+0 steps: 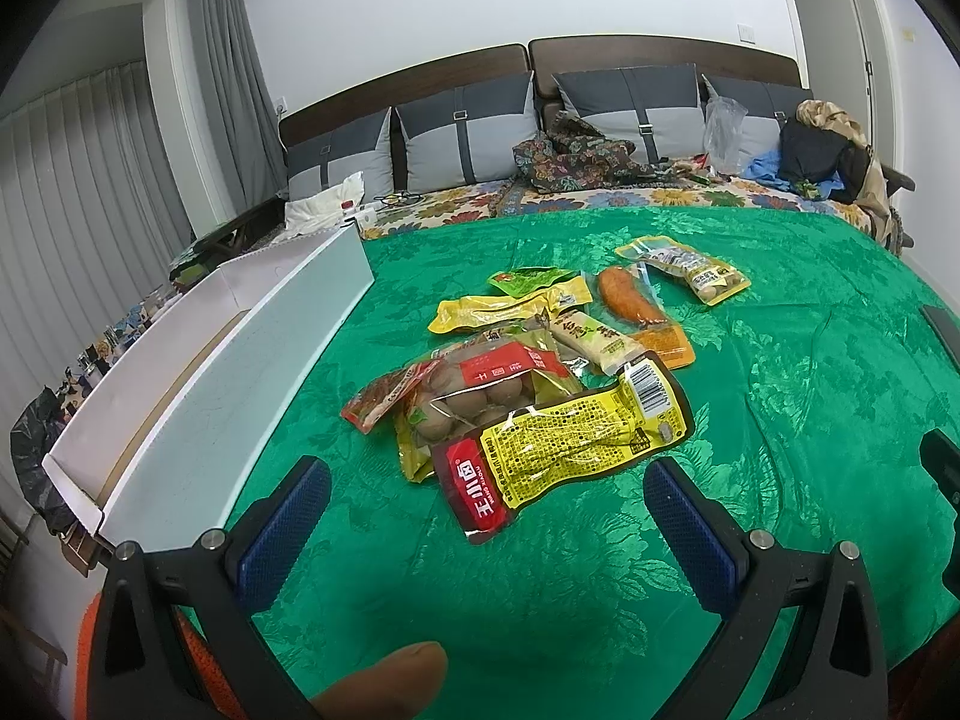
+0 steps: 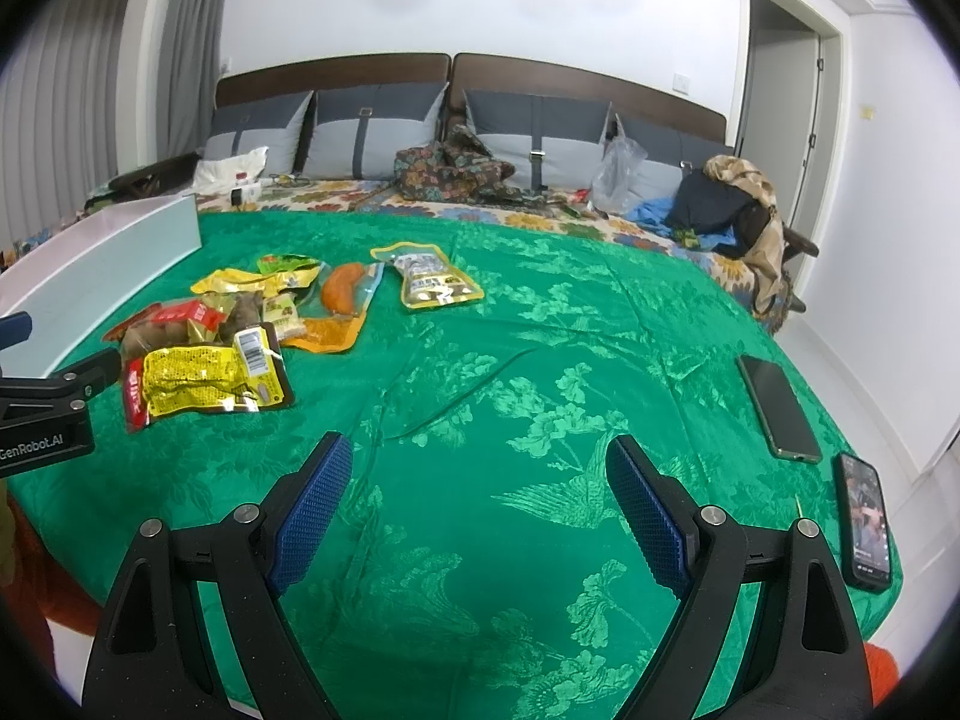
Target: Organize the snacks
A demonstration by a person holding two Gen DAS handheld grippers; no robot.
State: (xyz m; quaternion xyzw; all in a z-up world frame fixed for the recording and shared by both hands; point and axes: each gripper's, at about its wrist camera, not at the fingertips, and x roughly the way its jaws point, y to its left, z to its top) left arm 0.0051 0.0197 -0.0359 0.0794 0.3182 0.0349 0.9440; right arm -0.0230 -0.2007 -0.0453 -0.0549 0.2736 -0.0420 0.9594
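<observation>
green floral-damask bedspread [image 2: 540,360]; yellow-and-red printed snack packet [image 1: 558,450]; orange sausage pouch [image 1: 636,300]; plain white cardboard box [image 1: 240,354]; blue textured finger pads [image 2: 318,504].

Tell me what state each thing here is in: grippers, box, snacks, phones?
Left gripper: open, empty.
Right gripper: open, empty.
White box: open, looks empty.
Yellow snack packet: sealed, lying printed-back up.
Sausage packet: sealed, flat.
Near phone: screen lit.
Far phone: screen dark.

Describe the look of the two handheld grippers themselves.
Both the left gripper and the right gripper have black angular frames with triangular cut-outs, silver round bolts and blue dimpled fingers. White "GenRobot.AI" lettering marks the left one's body, seen from the right wrist.
</observation>
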